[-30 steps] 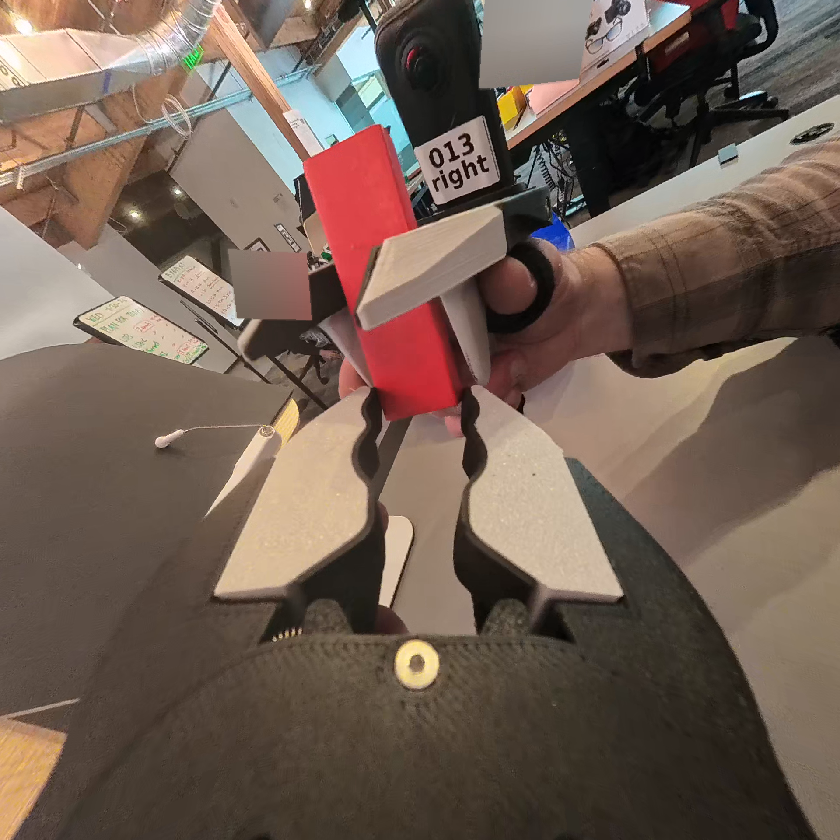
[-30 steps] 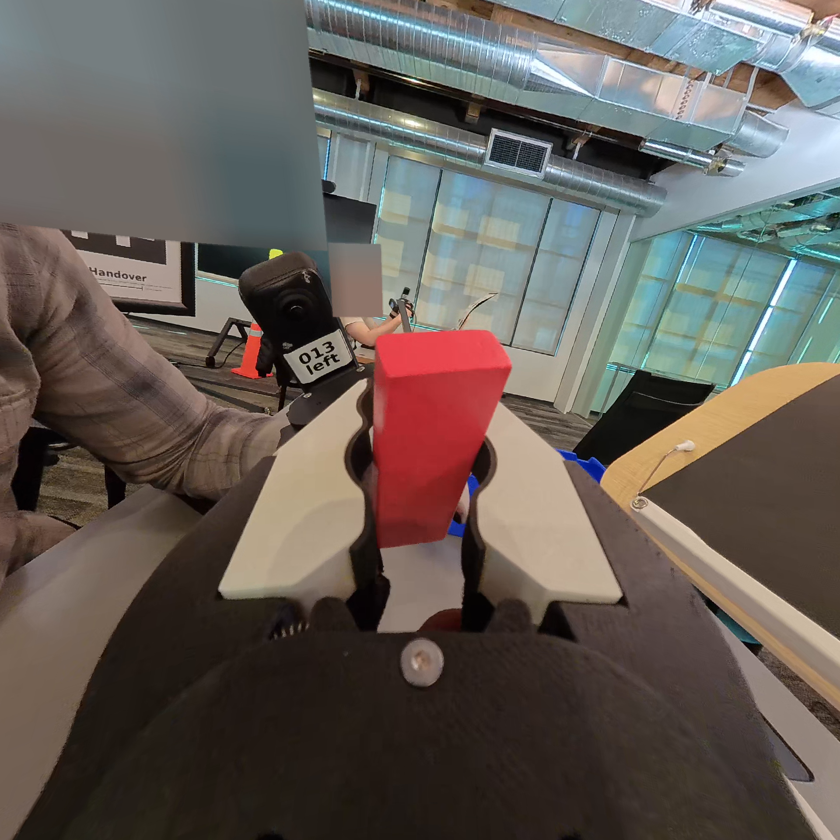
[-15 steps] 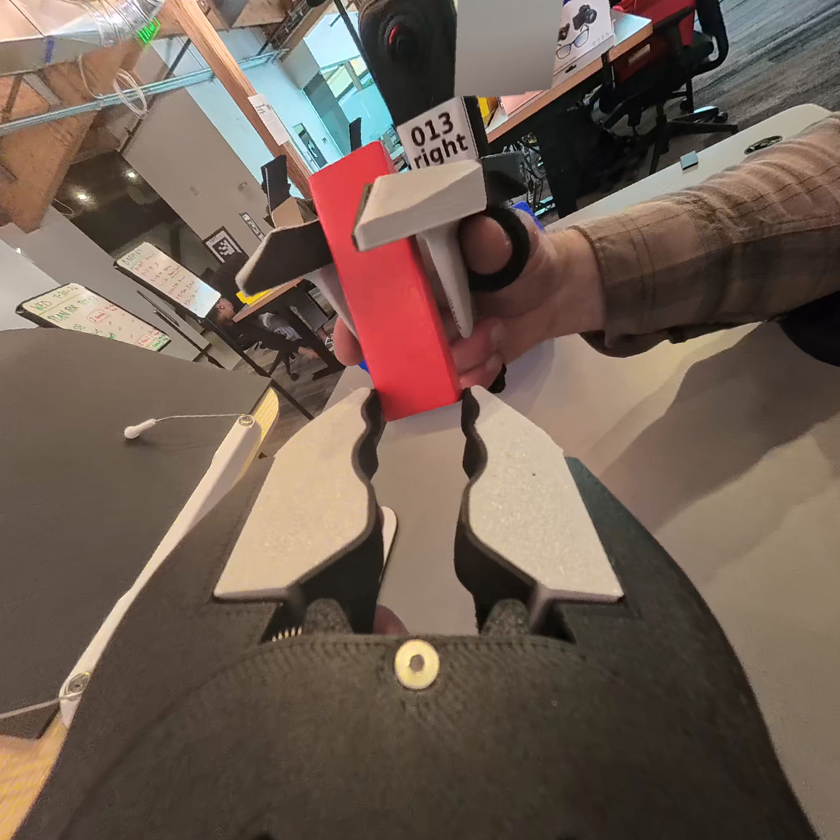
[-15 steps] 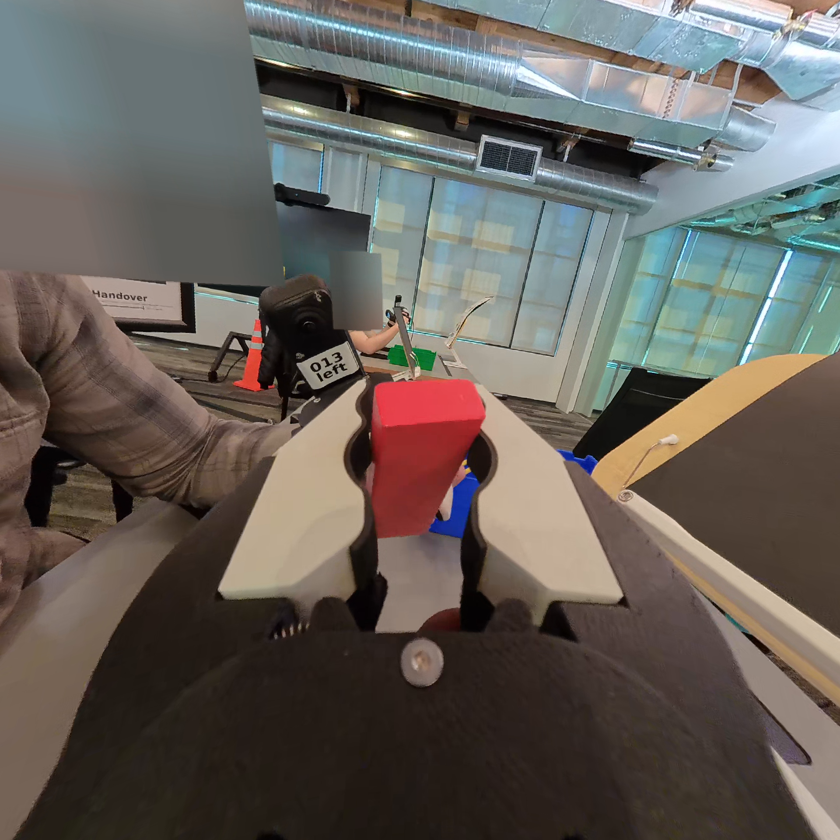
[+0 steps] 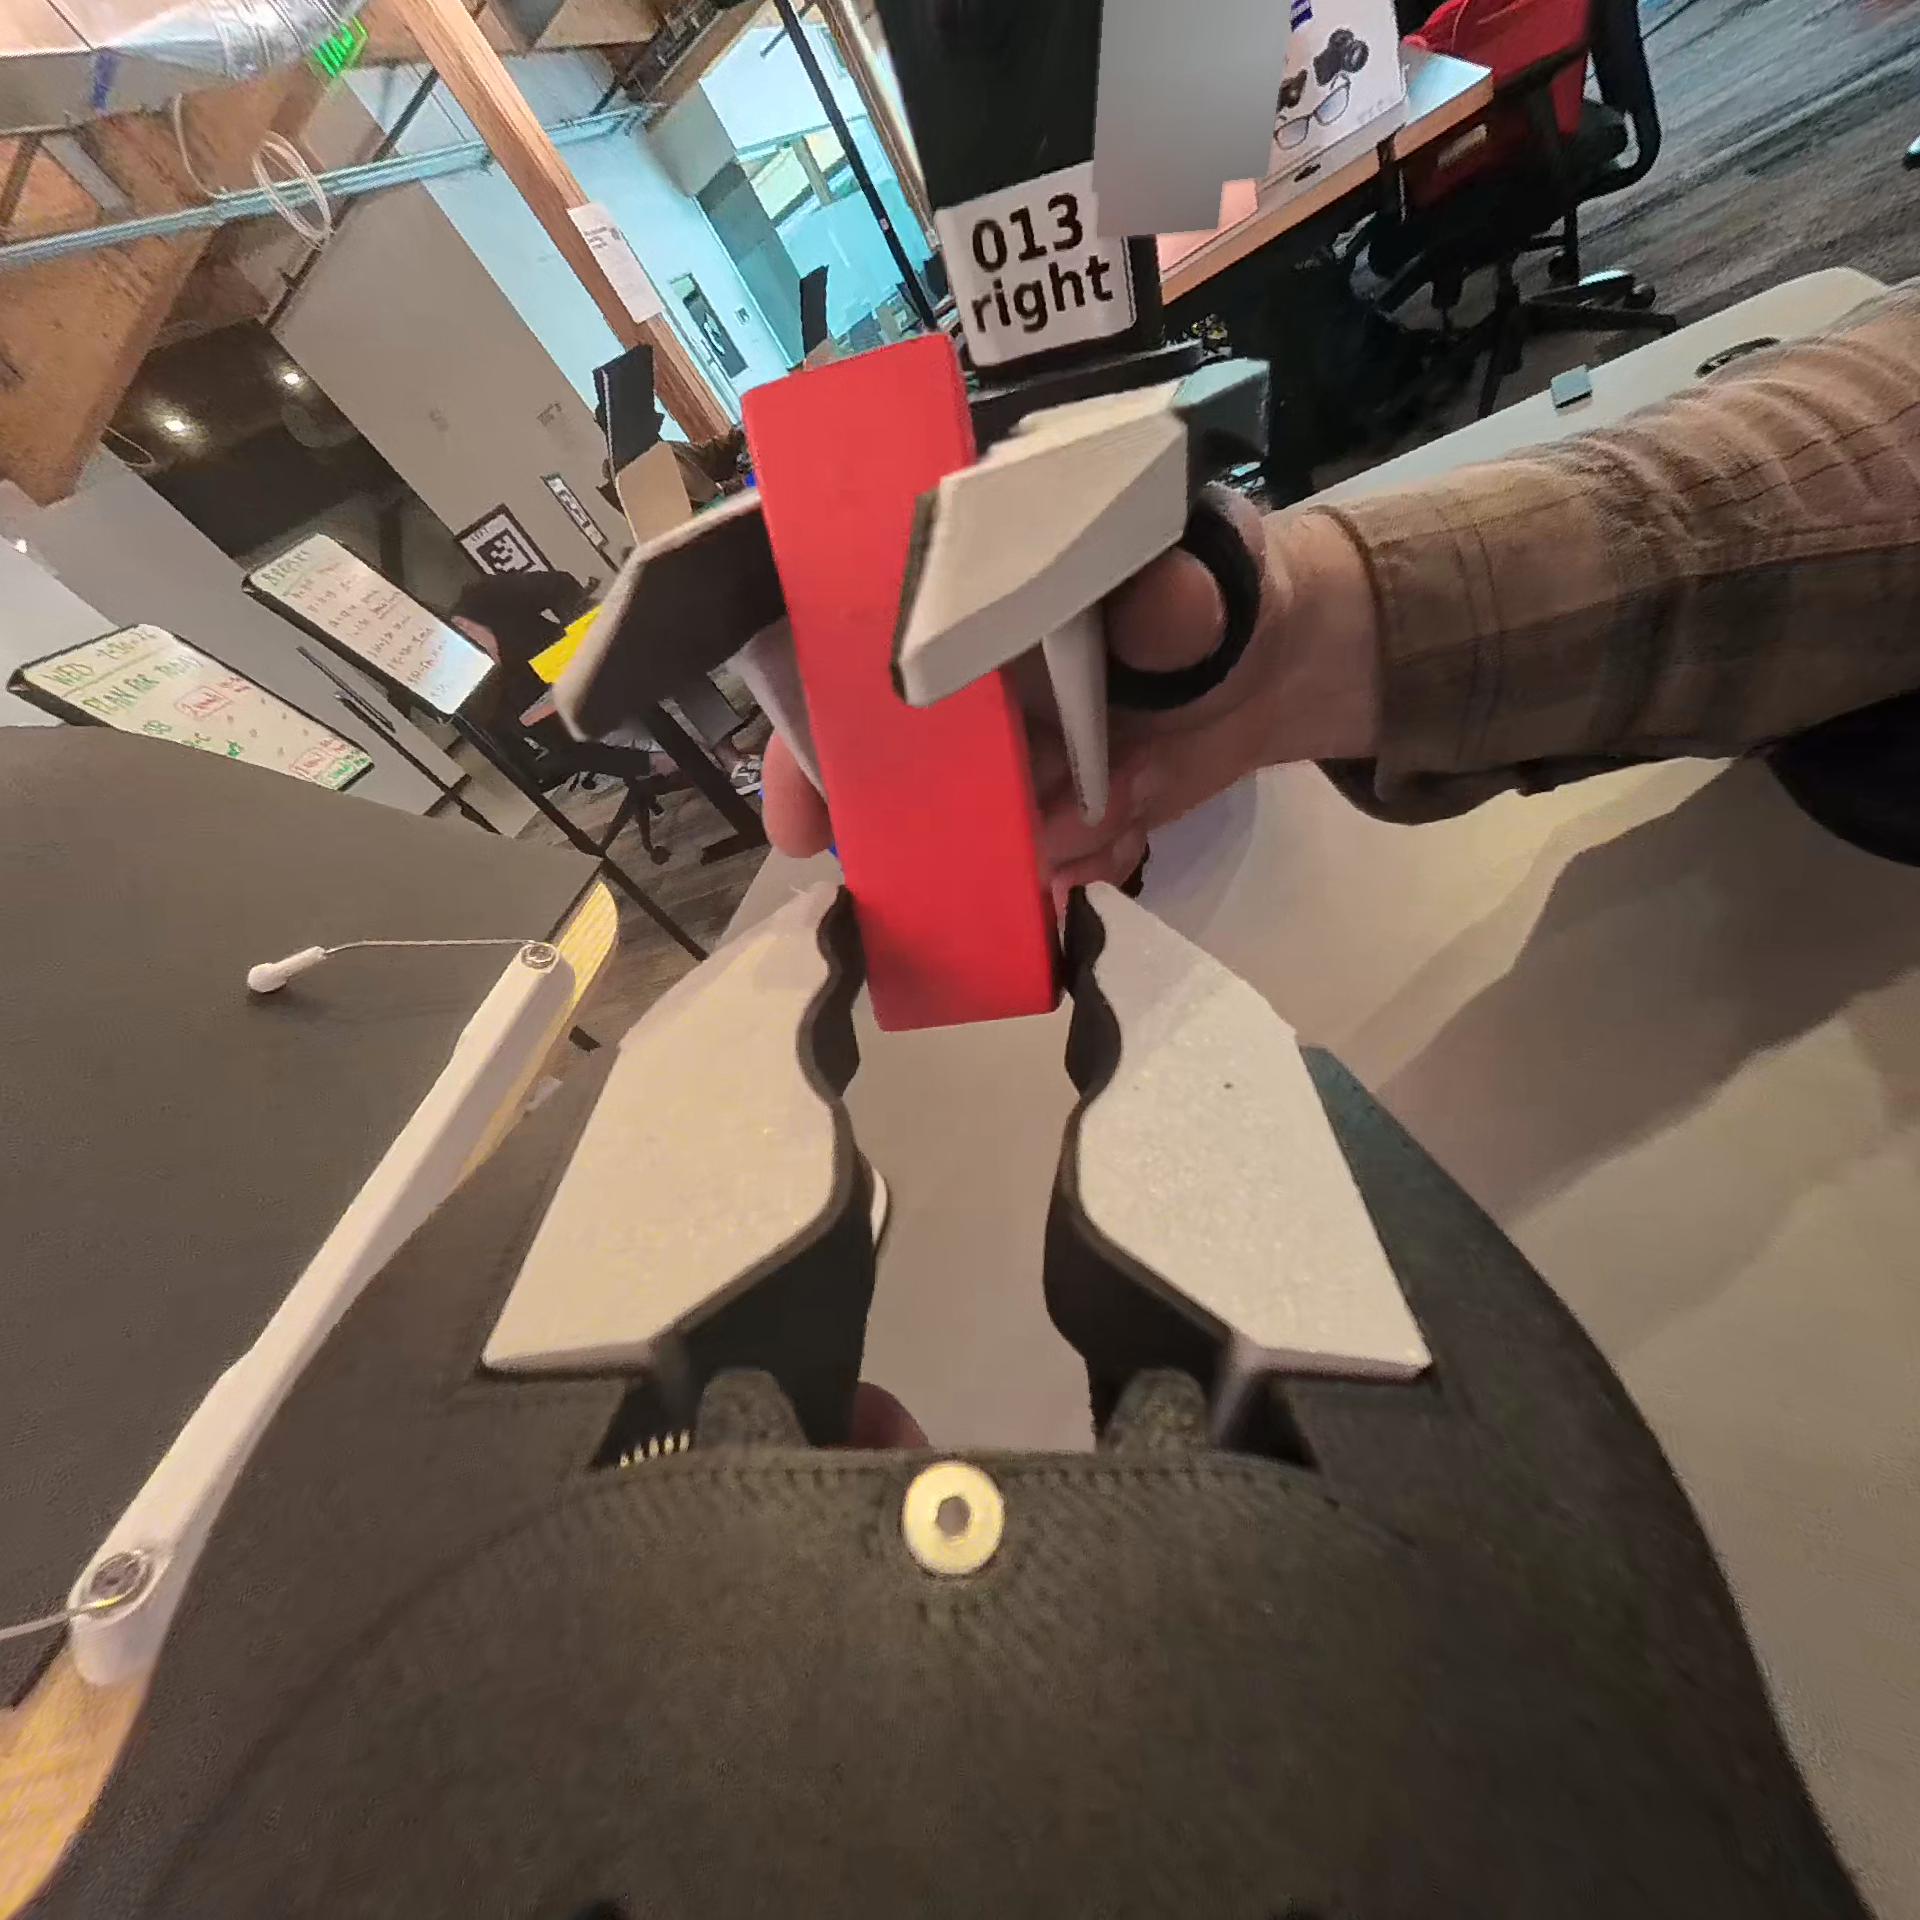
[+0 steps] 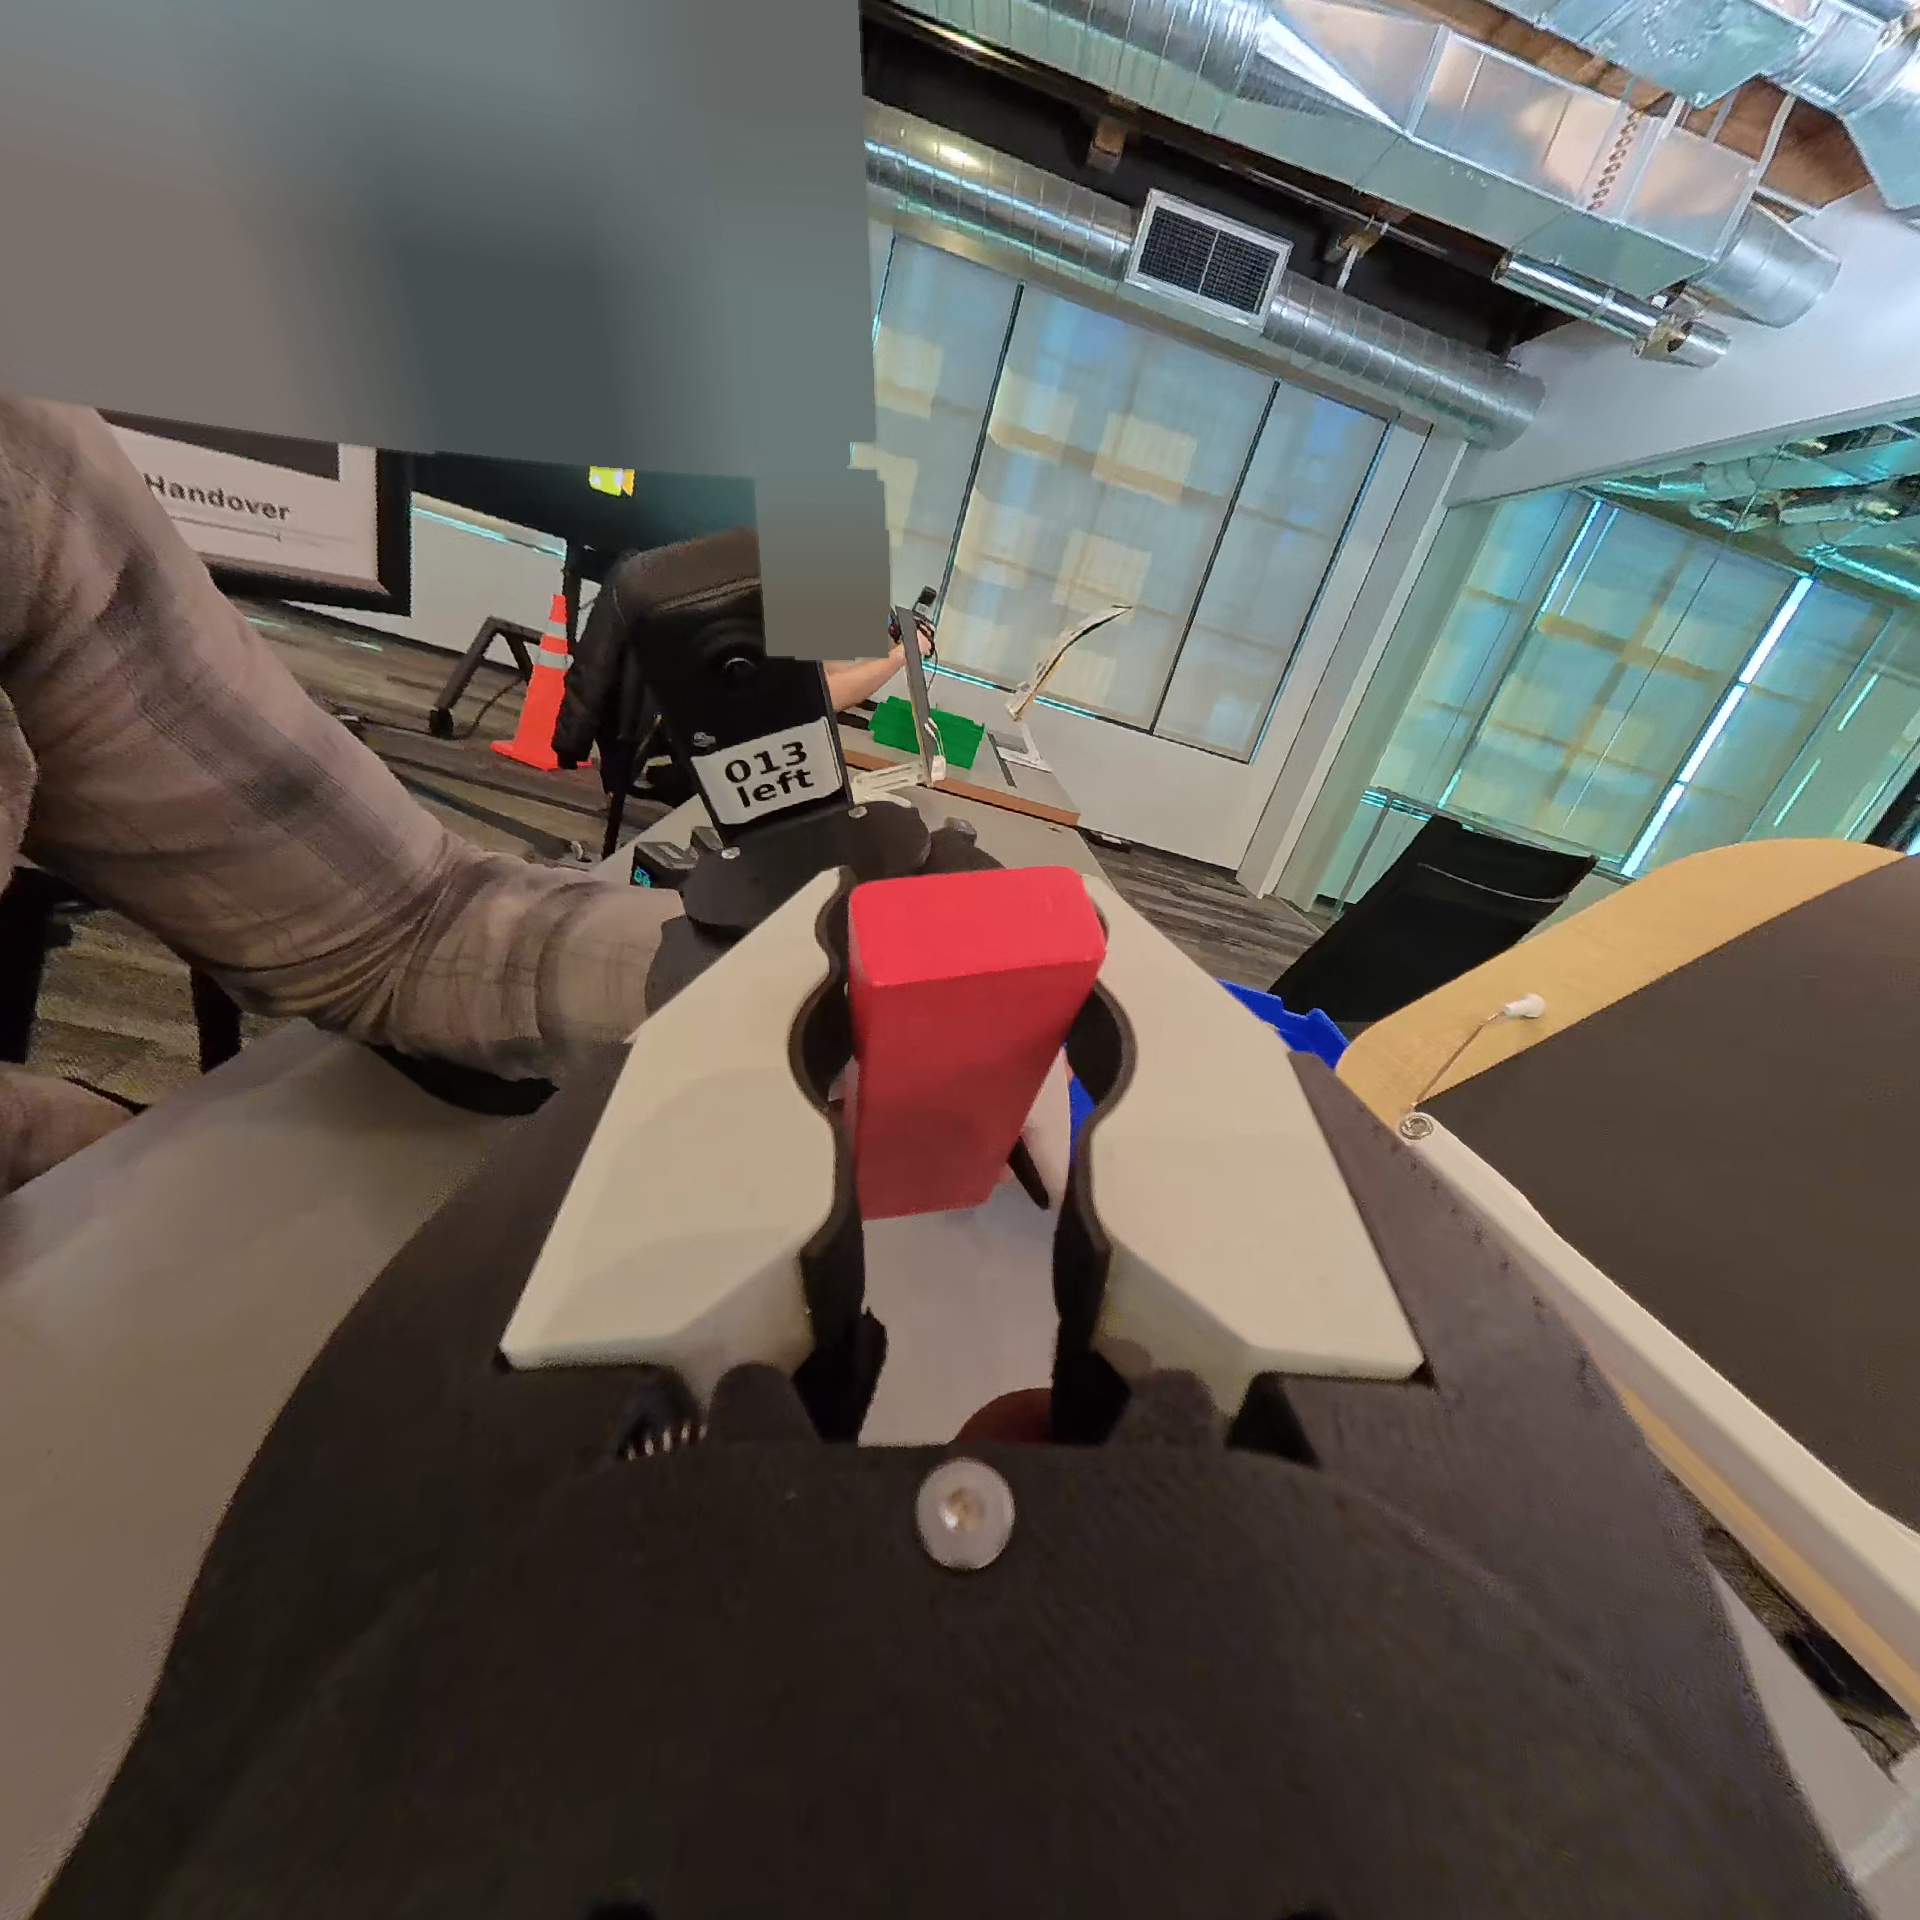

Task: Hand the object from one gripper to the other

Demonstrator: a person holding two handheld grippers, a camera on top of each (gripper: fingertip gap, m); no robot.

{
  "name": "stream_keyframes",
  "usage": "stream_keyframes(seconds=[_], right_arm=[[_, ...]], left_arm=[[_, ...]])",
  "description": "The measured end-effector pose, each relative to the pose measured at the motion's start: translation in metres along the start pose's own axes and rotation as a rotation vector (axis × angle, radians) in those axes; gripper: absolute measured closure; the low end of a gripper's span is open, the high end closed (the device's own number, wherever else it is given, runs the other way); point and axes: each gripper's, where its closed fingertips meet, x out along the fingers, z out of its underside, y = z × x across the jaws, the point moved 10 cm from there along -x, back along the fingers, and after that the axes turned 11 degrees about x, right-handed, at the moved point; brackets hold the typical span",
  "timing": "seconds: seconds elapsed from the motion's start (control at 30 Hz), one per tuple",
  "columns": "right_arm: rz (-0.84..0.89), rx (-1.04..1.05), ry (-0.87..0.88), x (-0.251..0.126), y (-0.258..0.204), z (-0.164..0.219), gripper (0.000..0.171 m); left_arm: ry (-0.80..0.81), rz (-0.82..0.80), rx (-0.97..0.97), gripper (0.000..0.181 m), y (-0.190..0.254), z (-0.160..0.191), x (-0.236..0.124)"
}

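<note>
Block (image 5: 914, 665) sits pinched in right tongs (image 6: 961, 1049); left tongs (image 5: 951, 940), spread around its near end, should squeeze firmly before right lets go.

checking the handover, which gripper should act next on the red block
Left. The left gripper has its open fingers either side of the red block's lower end, so it likely just needs to close. The right gripper already grips it.
</note>
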Motion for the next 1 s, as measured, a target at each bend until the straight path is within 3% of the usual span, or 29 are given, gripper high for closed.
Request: stream_keyframes(seconds=[0.1,0.2,0.43,0.8,1.0], right_arm=[[0.037,-0.011,-0.012,-0.001,0.003,0.000,0.132],[0.092,-0.034,-0.067,-0.006,0.010,0.003,0.116],[0.200,-0.241,-0.384,-0.013,0.019,0.026,0.122],[0.180,-0.338,-0.534,-0.010,0.013,0.037,0.124],[0.150,-0.398,-0.625,-0.009,0.006,0.038,0.136]], left_arm=[[-0.054,-0.031,0.041,0.144,-0.002,0.001,0.000],[-0.169,-0.069,0.102,0.145,-0.005,0.008,0.001],[-0.388,-0.030,0.269,0.145,-0.004,0.023,0.001],[-0.450,0.037,0.326,0.145,0.000,0.030,0.002],[-0.454,0.061,0.345,0.146,0.002,0.029,0.002]])
